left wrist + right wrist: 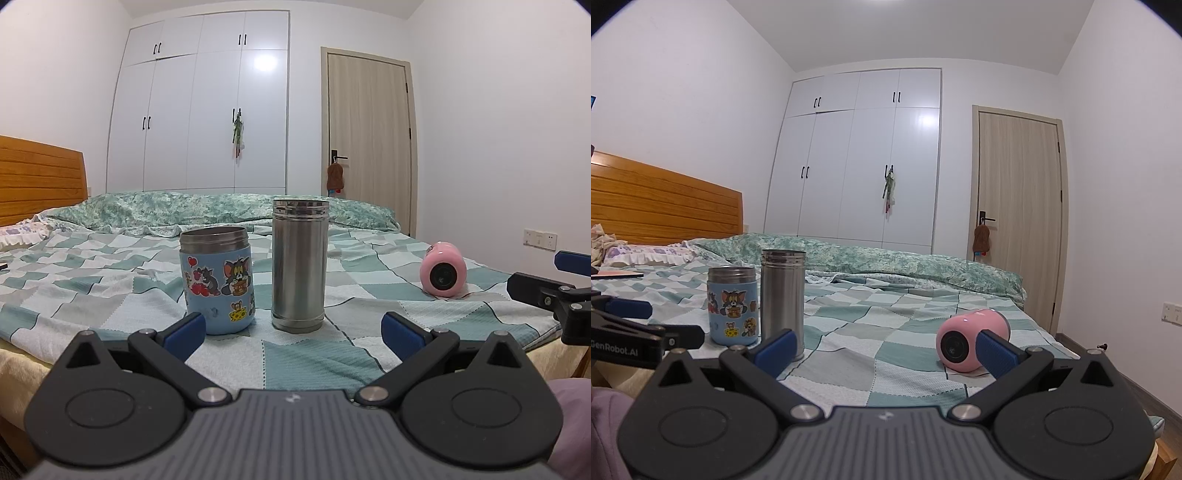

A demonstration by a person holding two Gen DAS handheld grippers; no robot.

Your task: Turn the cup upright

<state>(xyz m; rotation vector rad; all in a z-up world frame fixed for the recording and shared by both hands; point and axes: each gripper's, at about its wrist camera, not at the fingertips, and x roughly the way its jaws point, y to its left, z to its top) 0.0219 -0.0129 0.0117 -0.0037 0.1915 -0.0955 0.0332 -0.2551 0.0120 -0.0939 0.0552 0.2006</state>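
Both tongs, left (293,330) and right (886,349), gape empty; the rounded pink cup (973,341) lying sideways lower right on the bed (849,332) looks light, smooth, roll-prone: grip mid-body.

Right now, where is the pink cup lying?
The pink cup lies on its side on the checked bedspread, right of the steel flask and apart from it, just ahead of the right gripper.
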